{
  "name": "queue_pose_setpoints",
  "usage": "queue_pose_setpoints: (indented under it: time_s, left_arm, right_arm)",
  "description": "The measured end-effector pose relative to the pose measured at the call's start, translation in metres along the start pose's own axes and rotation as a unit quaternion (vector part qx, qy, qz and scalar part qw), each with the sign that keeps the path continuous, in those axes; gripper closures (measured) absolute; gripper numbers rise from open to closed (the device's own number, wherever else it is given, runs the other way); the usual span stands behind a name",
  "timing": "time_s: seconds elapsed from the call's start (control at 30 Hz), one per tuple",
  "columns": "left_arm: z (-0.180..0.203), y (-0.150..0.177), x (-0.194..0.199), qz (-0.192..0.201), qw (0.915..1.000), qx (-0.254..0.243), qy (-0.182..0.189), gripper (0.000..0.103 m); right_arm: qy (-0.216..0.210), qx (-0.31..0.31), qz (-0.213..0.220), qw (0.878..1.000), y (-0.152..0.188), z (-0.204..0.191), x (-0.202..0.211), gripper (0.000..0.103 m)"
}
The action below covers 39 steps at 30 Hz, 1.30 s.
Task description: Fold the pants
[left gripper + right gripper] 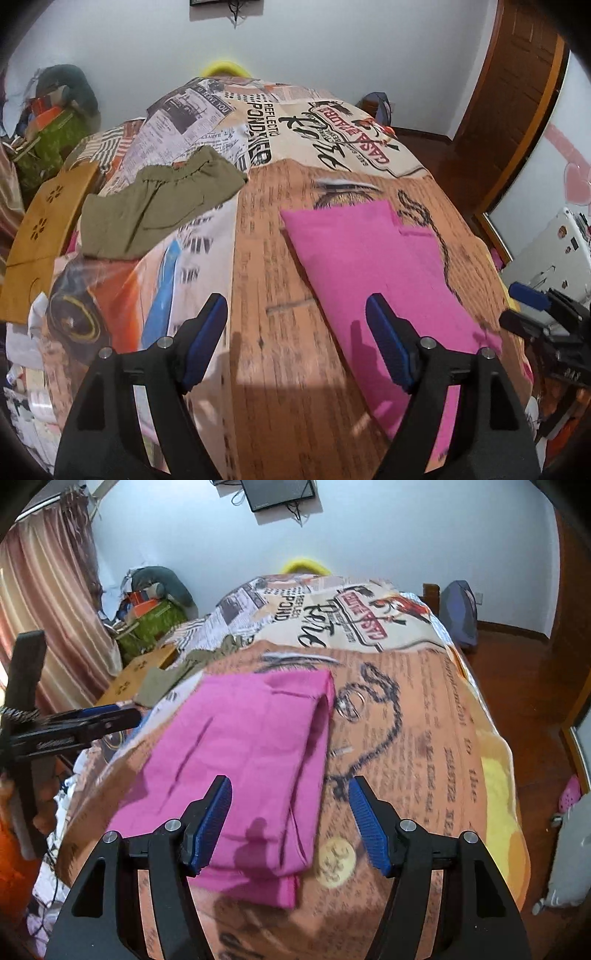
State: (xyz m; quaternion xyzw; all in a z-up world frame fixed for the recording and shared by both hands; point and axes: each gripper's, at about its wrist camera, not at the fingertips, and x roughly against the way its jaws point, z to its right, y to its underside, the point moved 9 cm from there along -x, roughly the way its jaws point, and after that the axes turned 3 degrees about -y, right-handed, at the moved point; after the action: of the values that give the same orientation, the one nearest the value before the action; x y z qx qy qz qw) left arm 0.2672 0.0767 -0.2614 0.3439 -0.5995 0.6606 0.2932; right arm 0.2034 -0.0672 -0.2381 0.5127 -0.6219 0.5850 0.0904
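Pink pants point(369, 266) lie folded lengthwise into a long strip on the printed bedspread point(266, 258). My left gripper point(295, 314) hovers open over the bedspread just left of the strip, nothing between its blue pads point(207, 339). In the right wrist view the pink pants point(240, 746) run from the near edge away up the bed. My right gripper point(288, 794) is open above their near right edge, pads clear of the cloth. Each gripper shows in the other's view: the right gripper point(513, 304) at the right edge, the left gripper point(129, 714) at the left.
A folded olive garment point(159, 206) lies at the bed's far left, also visible as the olive garment point(162, 679). A wooden board point(40, 229) stands beside the bed on the left, with a pile of bags point(55, 122) in the corner. A backpack point(458, 609) sits on the floor at the right.
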Motion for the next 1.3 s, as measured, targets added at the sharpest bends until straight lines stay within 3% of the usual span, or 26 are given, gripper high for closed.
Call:
queue_pose_setpoints:
  time_s: [0.47, 0.57, 0.7, 0.87, 0.9, 0.93, 1.03, 1.3]
  left_arm:
    - [-0.008, -0.037, -0.093, -0.060, 0.9974, -0.003, 0.040, 0.026]
    - [-0.003, -0.039, -0.115, -0.090, 0.9910, 0.004, 0.100, 0.031]
    - [-0.004, -0.045, -0.133, -0.103, 0.9858, 0.018, 0.132, 0.037]
    - [0.000, -0.053, -0.140, -0.100, 0.9866, -0.001, 0.129, 0.063]
    - [0.000, -0.052, -0.139, -0.100, 0.9863, -0.003, 0.131, 0.077]
    - [0.001, -0.051, -0.139, -0.102, 0.9861, -0.005, 0.131, 0.083]
    - [-0.001, -0.050, -0.138, -0.101, 0.9871, -0.001, 0.124, 0.091]
    - [-0.011, -0.039, -0.095, -0.063, 0.9955, -0.026, 0.065, 0.095]
  right_arm:
    - [-0.002, -0.009, -0.027, 1.000, -0.005, 0.010, -0.050, 0.041]
    - [-0.014, -0.018, -0.048, 0.999, 0.004, 0.011, -0.060, 0.041]
    - [-0.035, -0.039, -0.053, 0.997, 0.008, 0.015, -0.062, 0.041]
    - [-0.042, -0.048, -0.053, 0.997, 0.010, 0.014, -0.062, 0.041]
    - [-0.041, -0.047, -0.052, 0.997, 0.010, 0.014, -0.062, 0.041]
    - [-0.039, -0.047, -0.051, 0.997, 0.010, 0.014, -0.061, 0.041]
    - [-0.030, -0.045, -0.046, 0.997, 0.007, 0.014, -0.058, 0.041]
    - [-0.019, -0.043, -0.015, 0.999, -0.007, 0.015, -0.028, 0.041]
